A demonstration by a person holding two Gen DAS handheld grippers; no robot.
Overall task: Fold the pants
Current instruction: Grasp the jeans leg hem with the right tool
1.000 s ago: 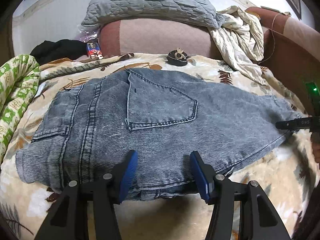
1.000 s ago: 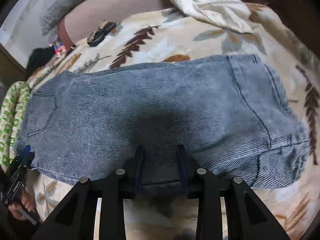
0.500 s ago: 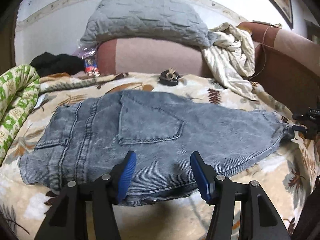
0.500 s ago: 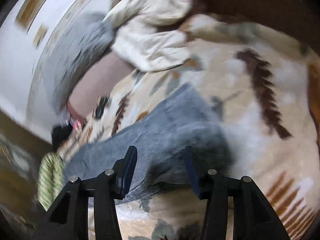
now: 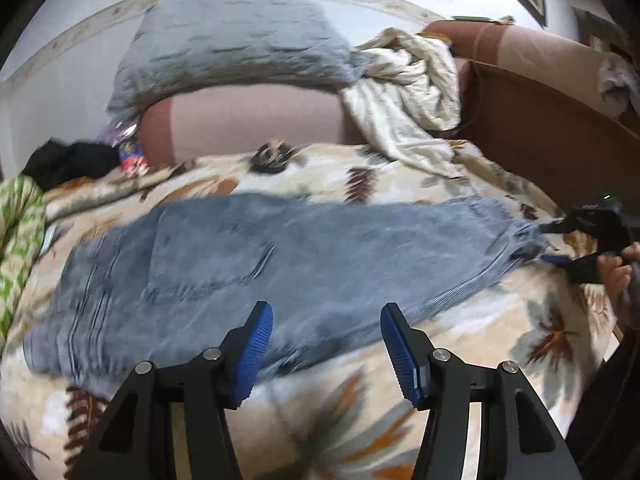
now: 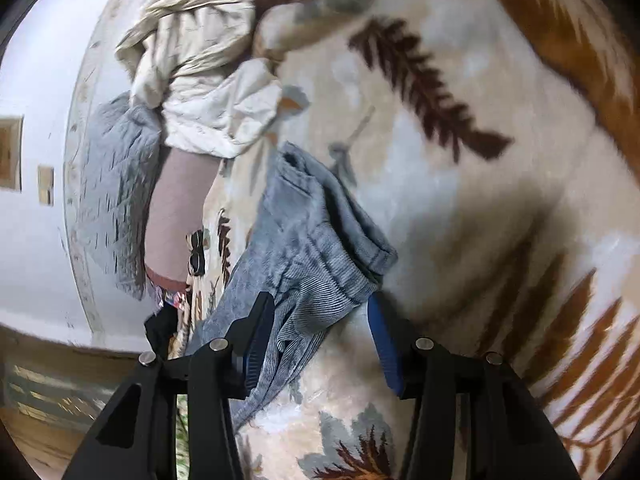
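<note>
Left wrist view motion-blurred; seams and pocket of the grey-blue corduroy denim pants [image 5: 248, 264] are smeared. Left gripper [image 5: 326, 344], blue-padded black fingers spread apart, holds nothing and hovers above the near edge of the leaf-patterned cream blanket [image 5: 320, 420], just short of the pants. Pants lie flat across the blanket's middle, waist toward its left edge. At the right edge, right gripper [image 6: 320, 336] with fingers apart straddles the bunched leg hem [image 6: 332, 248]; whether the pads touch the cloth cannot be told. Holding hand [image 5: 618, 276] partly cut off. Beyond: crumpled cream sheet [image 5: 408, 92], grey quilted pillow [image 5: 240, 44].
</note>
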